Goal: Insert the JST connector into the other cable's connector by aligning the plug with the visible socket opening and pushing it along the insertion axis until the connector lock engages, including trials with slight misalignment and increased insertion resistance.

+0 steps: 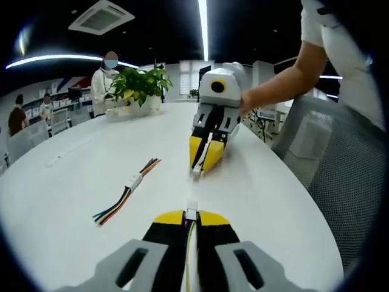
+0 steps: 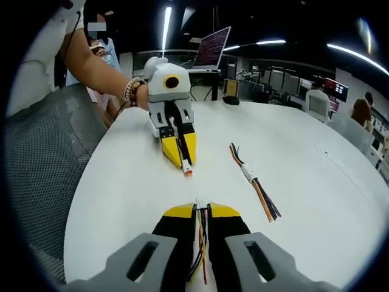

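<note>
My left gripper (image 1: pixel 191 214) is shut on a small white JST connector (image 1: pixel 192 210), whose pale wires run back between the jaws. Across the white table (image 1: pixel 73 201), my right gripper (image 1: pixel 200 168) points its yellow tips toward it, a hand's width away. In the right gripper view, my right gripper (image 2: pixel 202 208) is shut on its own connector (image 2: pixel 199 203) with red, yellow and black wires. The left gripper (image 2: pixel 184 163) faces it with the white, orange-tipped connector (image 2: pixel 187 171) sticking out. The two connectors are apart.
A spare joined cable pair (image 1: pixel 130 185) (image 2: pixel 250 175) lies loose on the table to the side. A potted plant (image 1: pixel 141 85) stands at the far end, a laptop (image 2: pixel 213 45) at the other. Mesh chairs (image 1: pixel 340 182) (image 2: pixel 42 158) flank the table's edge. People stand behind.
</note>
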Demonstrator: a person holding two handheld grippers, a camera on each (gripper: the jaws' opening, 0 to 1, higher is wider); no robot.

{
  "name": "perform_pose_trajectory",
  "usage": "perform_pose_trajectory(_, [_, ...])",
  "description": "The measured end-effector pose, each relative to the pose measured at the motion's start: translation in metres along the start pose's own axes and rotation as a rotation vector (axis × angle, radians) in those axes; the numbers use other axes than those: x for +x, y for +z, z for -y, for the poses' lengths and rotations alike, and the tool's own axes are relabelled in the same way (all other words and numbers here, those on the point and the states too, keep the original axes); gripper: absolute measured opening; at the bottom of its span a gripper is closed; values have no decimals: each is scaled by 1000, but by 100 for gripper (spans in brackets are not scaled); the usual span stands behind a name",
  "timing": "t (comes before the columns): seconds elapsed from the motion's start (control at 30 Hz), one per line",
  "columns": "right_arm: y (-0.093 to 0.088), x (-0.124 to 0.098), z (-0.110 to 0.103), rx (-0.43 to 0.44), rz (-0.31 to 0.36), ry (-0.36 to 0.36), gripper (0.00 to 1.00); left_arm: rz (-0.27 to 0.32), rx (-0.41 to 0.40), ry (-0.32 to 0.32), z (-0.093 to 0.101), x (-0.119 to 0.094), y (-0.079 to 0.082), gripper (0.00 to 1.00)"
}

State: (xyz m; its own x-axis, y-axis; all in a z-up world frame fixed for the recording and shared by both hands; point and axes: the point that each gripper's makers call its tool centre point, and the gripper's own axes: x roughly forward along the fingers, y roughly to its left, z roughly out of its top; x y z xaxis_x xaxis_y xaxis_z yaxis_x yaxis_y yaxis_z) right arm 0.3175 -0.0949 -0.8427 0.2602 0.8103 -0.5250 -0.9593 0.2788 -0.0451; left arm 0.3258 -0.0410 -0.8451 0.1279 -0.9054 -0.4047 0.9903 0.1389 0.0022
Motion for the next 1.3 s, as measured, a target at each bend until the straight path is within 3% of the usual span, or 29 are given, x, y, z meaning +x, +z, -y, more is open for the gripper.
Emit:
perform_pose_trajectory(0.6, [25,6,2,-71,18,16,4,14,53,-23,-4,0,24,0])
perform_pose_trajectory(1.3, [30,14,-2,-120,-4,28,4,22,81,-33,-4,2,34,0])
